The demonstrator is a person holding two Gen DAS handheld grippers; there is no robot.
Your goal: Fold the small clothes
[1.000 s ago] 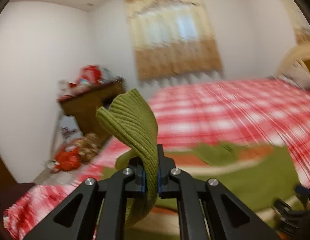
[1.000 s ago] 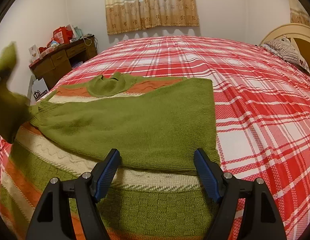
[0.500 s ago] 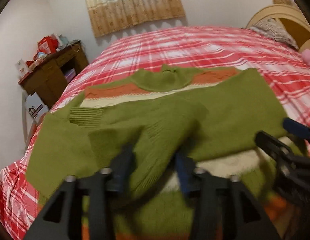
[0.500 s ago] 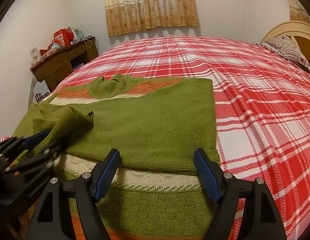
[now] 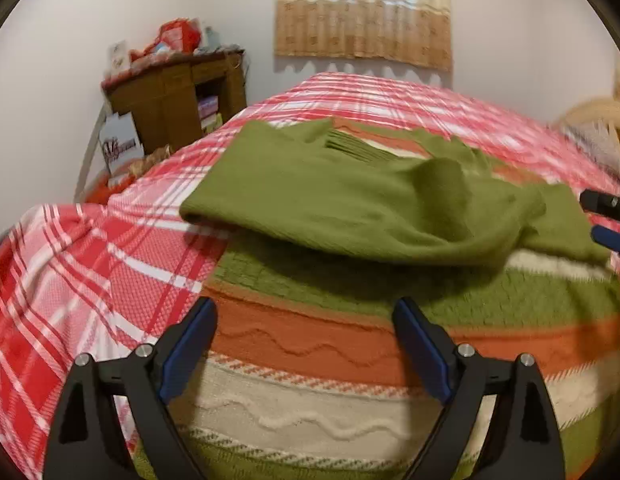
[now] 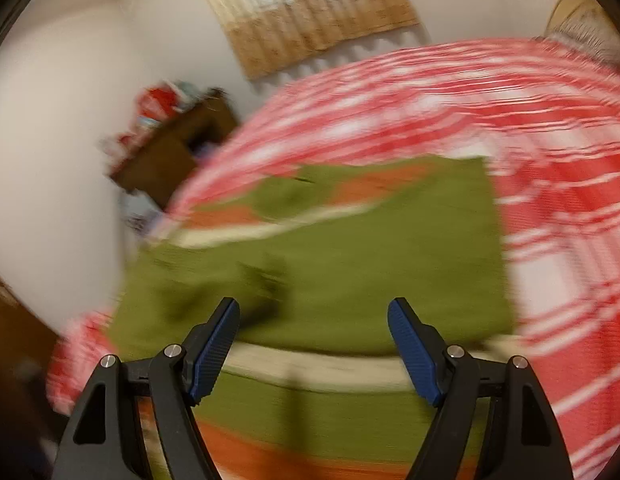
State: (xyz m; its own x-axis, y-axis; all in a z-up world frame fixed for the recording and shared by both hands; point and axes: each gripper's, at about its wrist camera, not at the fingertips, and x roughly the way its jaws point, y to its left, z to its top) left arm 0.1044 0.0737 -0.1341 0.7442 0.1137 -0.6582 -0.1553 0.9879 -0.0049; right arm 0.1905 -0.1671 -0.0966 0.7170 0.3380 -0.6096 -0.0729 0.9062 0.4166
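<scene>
A small knitted sweater (image 5: 349, 208), green with orange and cream stripes, lies flat on the red plaid bed (image 5: 90, 272). Both green sleeves are folded across its chest. My left gripper (image 5: 306, 344) is open and empty, just above the striped lower body near the hem. My right gripper (image 6: 313, 340) is open and empty over the sweater (image 6: 369, 264); its view is blurred by motion. The right gripper's tips also show at the right edge of the left wrist view (image 5: 605, 216).
A brown wooden dresser (image 5: 178, 96) with red bags on top stands left of the bed by the white wall. A curtained window (image 5: 361, 12) is behind the bed. A cream headboard (image 5: 597, 116) is at the far right.
My left gripper carried the left sleeve over the chest, let it go and opened, then drew back towards the hem. My right gripper stayed open and now swings, blurring its view.
</scene>
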